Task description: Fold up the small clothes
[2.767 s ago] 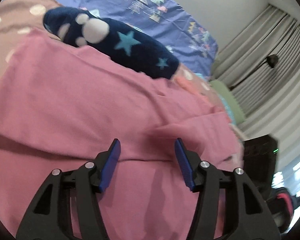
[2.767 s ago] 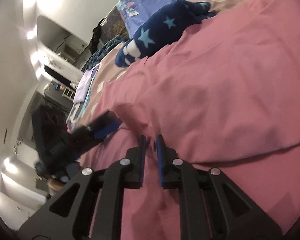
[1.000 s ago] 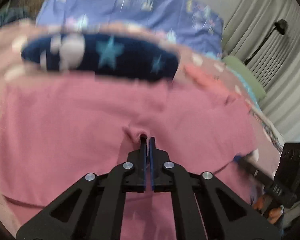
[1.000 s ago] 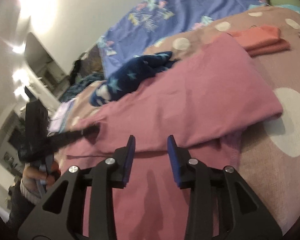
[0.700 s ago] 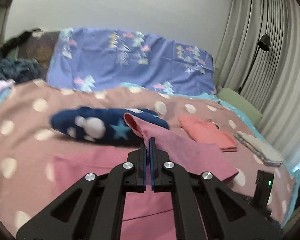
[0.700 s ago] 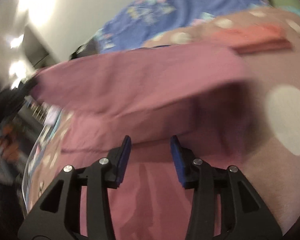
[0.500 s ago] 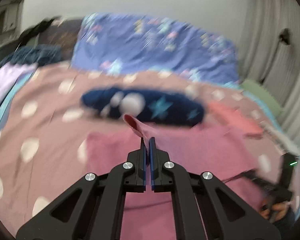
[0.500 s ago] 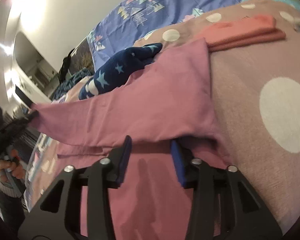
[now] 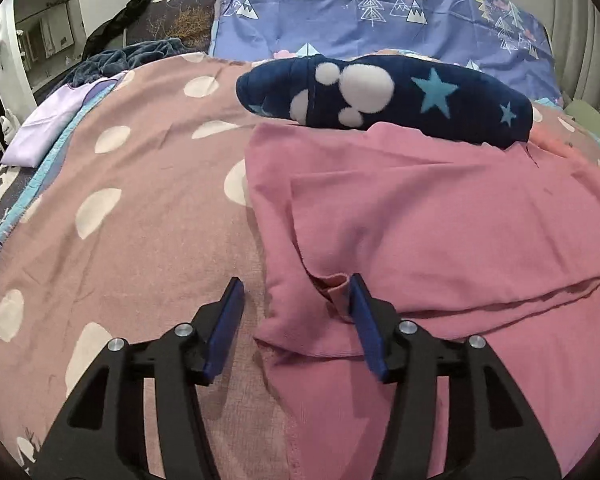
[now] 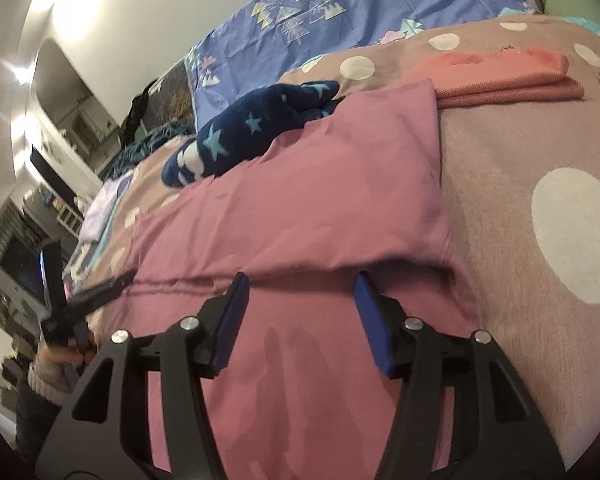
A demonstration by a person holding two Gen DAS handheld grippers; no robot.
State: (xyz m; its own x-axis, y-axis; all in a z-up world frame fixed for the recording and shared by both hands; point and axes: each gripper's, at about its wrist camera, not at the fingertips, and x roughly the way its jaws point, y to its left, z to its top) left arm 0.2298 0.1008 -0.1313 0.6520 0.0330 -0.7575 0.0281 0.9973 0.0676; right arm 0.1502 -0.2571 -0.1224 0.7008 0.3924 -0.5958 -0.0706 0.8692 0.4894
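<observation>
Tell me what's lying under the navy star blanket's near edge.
The pink garment's far edge meets the navy star blanket, which rests on the polka-dot bedspread. Whether the pink cloth runs beneath it cannot be seen; the blanket covers that strip.

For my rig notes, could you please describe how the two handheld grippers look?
Both the left gripper and right gripper are black, with open triangular cut-outs and silver screw heads. Their fingers carry flat blue pads. No cables show.

polka-dot bedspread, patterned blue pillow, curtains
</observation>
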